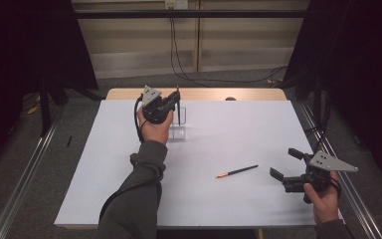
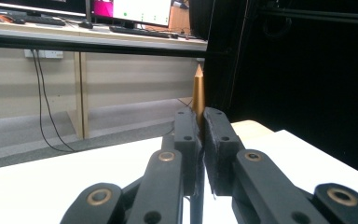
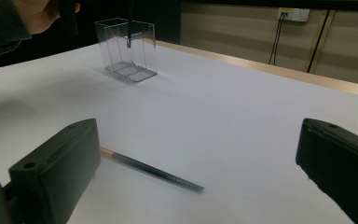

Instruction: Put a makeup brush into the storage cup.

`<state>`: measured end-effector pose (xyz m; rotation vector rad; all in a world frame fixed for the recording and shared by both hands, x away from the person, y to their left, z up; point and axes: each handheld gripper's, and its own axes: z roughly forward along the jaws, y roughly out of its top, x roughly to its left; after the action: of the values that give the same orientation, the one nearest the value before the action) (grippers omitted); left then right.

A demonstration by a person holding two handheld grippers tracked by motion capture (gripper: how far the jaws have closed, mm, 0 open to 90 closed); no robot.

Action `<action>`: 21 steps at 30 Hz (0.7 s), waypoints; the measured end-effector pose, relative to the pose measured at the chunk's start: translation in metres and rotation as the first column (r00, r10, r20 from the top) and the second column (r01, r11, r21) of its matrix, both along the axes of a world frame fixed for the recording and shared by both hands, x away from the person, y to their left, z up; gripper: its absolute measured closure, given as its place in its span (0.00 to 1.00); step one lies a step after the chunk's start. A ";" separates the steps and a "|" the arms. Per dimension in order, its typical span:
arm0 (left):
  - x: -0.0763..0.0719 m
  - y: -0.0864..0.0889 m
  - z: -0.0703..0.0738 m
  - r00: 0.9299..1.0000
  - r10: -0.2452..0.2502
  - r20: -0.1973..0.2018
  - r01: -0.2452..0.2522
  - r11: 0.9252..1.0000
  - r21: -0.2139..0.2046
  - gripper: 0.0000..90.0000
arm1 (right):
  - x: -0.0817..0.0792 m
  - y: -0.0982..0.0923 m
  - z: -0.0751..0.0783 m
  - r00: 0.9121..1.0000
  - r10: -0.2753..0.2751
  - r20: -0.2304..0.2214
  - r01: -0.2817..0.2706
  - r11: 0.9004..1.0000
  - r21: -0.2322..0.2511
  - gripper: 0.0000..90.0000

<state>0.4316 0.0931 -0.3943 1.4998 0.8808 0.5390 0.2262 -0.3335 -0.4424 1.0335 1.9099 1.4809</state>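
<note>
Jaws of the right gripper stand wide apart with nothing between them, low over the near right part of the white table, held in the person's right hand. Just ahead of them a dark pencil with an orange end lies flat on the table, apart from both grippers; in the right gripper view it lies between the two jaws' tips and beyond them. Farther off, near the table's far edge, stands a clear box, upright and open at the top. Above it the left gripper, in the left hand, has its jaws clamped on a second pencil, held upright, its lower end inside the box.
</note>
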 end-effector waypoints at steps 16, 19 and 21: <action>-0.001 -0.002 -0.003 1.000 0.000 0.002 0.000 1.000 0.009 0.94 | 0.000 0.000 0.000 1.000 0.000 0.006 0.000 1.000 -0.001 0.00; -0.001 -0.003 -0.004 1.000 0.001 -0.001 -0.001 1.000 0.006 0.94 | 0.000 -0.001 0.000 1.000 0.002 0.006 -0.002 1.000 0.000 0.00; -0.001 -0.004 -0.004 1.000 0.003 -0.005 -0.003 1.000 0.003 0.94 | 0.000 -0.001 0.000 1.000 0.001 0.006 -0.001 1.000 0.000 0.00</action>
<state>0.4307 0.0889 -0.3987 1.5037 0.8865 0.5393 0.2263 -0.3341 -0.4421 1.0268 1.9073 1.4827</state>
